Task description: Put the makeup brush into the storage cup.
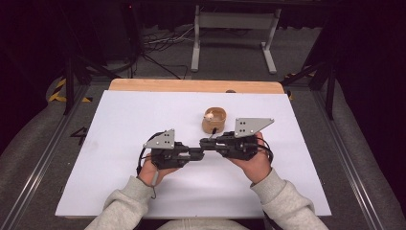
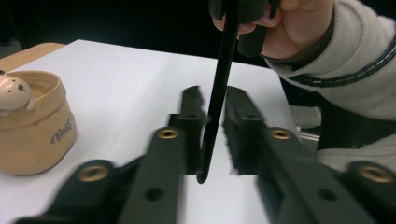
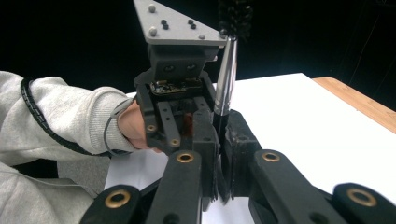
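The only writing to be read was a dark cursive word on the side of the tan cup [image 2: 35,133], too slanted to spell out with certainty; a small cream bear figure [image 2: 14,93] sat on its rim.

The thing in hand was a slim brush [image 3: 225,84] with a black handle, a silvery metal ferrule and a dark bristly head. In the right gripper view it stood nearly upright, bristles at the top and handle running down between the jaws. In the left gripper view its black handle [image 2: 217,98] slanted from the right hand [image 2: 299,28] at the top down to a rounded tip between the left jaws.

The right tool [image 3: 219,154] was clamped on the brush handle. The left tool [image 2: 212,135] had its jaws standing a little apart on either side of the handle tip, with a gap showing at each side.

In the high view both tools [image 1: 207,145] met nose to nose above the white desk [image 1: 119,124], just in front of the cup [image 1: 214,120], the left tool [image 1: 194,153] at the left.
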